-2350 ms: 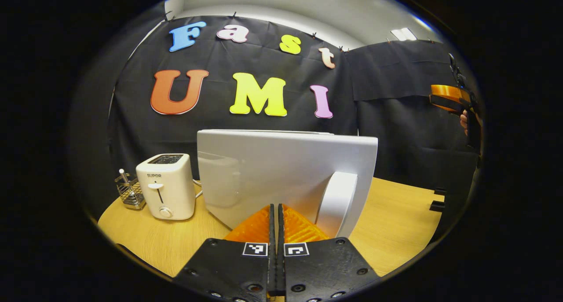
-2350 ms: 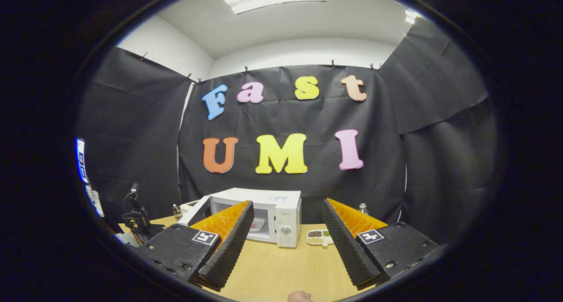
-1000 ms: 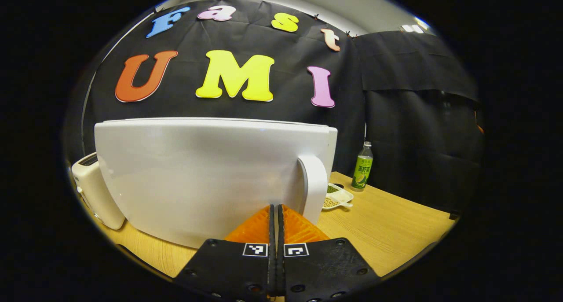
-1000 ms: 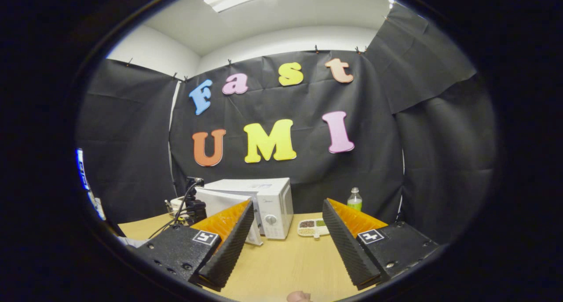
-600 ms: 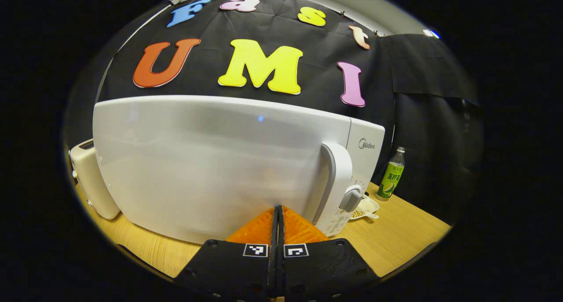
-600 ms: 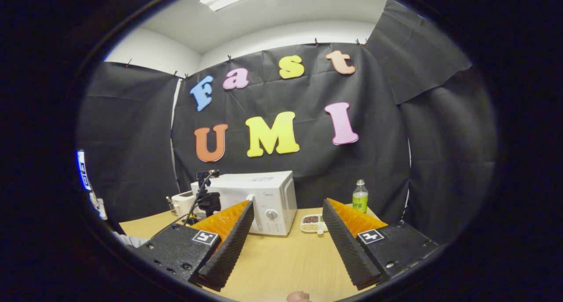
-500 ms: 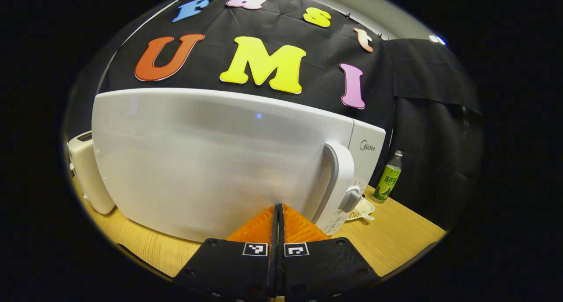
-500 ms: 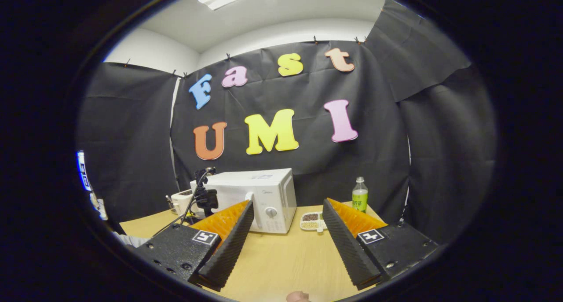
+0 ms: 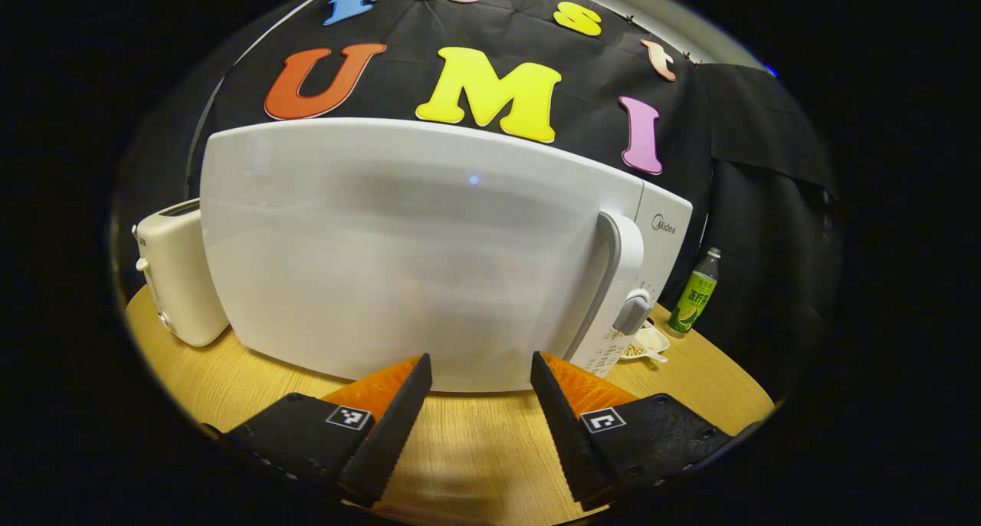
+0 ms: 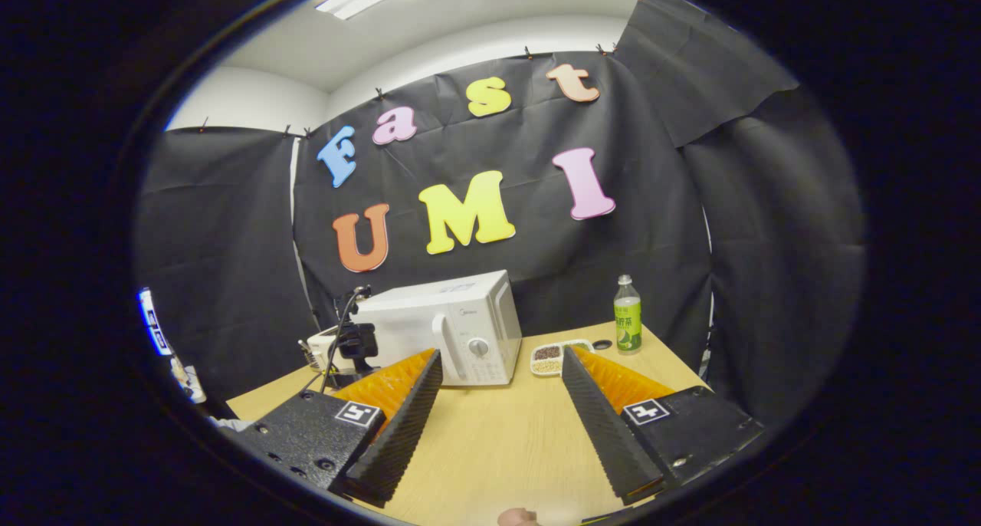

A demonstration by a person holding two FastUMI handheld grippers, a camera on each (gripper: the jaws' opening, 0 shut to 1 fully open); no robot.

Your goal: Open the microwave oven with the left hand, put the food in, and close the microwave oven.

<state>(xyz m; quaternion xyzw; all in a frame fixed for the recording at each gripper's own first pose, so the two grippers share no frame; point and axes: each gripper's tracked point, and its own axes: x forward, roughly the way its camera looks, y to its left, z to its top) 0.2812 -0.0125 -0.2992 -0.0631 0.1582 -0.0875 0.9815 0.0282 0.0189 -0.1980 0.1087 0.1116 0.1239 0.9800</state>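
Since the microwave (image 9: pixel 429 250) stands on the tabletop (image 9: pixel 475 457) with its door flush against the body, the closing step looks done. Its casing seems stiff and heavy, the glossy door likely slippery; the upright handle (image 9: pixel 617 273) beside the dial is the sensible place to grip. The left gripper (image 9: pixel 479 373) hovers just before the door, jaws wide and empty. The right gripper (image 10: pixel 498 373), well apart from the microwave, is likewise spread, holding nothing.

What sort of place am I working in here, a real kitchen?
Likely a staged recording booth, not a real kitchen: black cloth hangs as walls around one wooden table holding a microwave oven, a toaster and a green bottle.
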